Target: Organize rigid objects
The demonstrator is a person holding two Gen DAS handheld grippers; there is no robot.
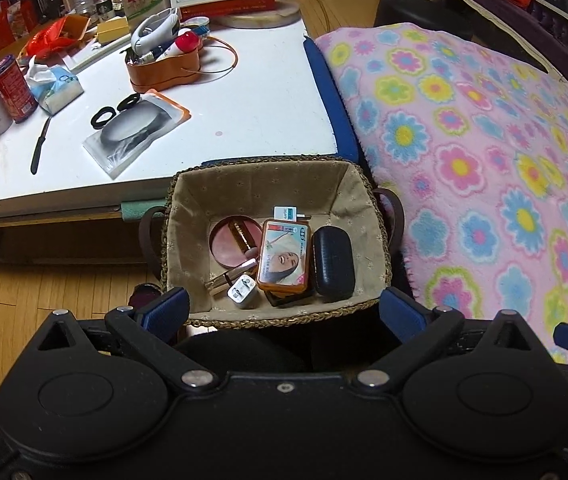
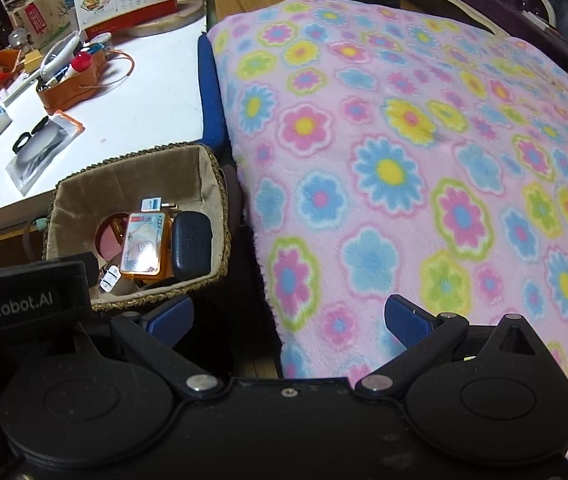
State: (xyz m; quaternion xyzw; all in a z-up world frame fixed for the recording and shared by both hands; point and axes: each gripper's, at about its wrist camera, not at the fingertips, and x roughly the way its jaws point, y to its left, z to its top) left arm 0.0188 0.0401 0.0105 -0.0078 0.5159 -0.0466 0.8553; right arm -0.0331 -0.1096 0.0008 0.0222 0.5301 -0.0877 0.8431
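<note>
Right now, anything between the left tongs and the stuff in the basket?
Nothing visible. The left tongs hang open above the near rim of the woven basket. The open top leaves the dark case, orange box and white charger exposed.

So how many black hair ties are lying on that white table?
2, side by side at the upper edge of the clear packet: one hair tie nearer the tissue pack, the other toward the orange case. Clutter might hide more.

my left gripper (image 1: pixel 284 308) and right gripper (image 2: pixel 288 316) look alike: matte black housings with round caps, silver rivets on angled black links, blue ribbed fingers (image 1: pixel 170 306). white "genrobot.ai" lettering marks a black block (image 2: pixel 24 304).
</note>
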